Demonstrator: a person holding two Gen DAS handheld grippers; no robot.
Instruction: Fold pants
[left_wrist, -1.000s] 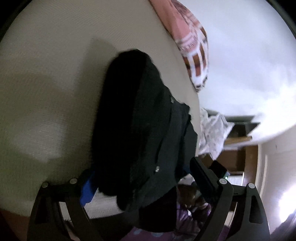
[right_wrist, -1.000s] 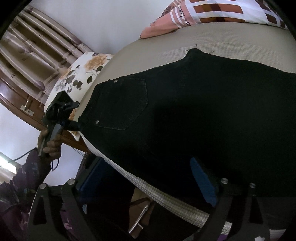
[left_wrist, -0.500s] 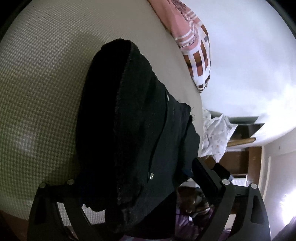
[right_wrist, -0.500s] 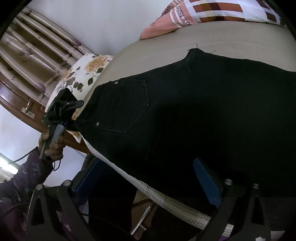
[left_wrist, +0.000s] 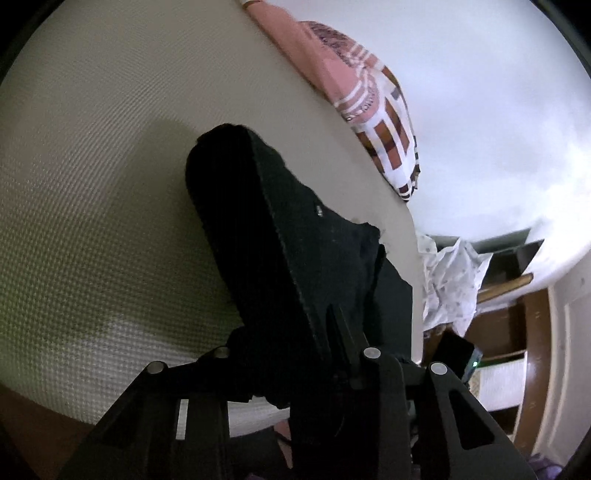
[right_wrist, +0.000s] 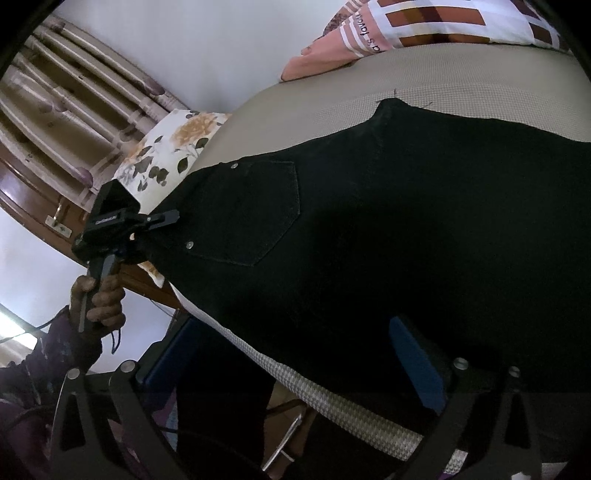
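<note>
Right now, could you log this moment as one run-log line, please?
left gripper: just closed on pants waistband | right gripper: open over pants

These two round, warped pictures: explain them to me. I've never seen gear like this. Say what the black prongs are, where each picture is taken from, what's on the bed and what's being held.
There is no robot. A person holds a two-finger gripper in each hand, and a fisheye camera on each looks along its fingers; the black prongs at the bottom are those fingers.

In the left wrist view, the left gripper has just been closing, and the waist end of the black pants is pinched between its fingers.

In the right wrist view, the right gripper stands wide open at the bed's edge and holds nothing. The same pants lie spread on the beige bed. At left you see the person's hand gripping the other gripper's handle.

A pink checked pillow and a floral pillow also lie on the bed.
</note>
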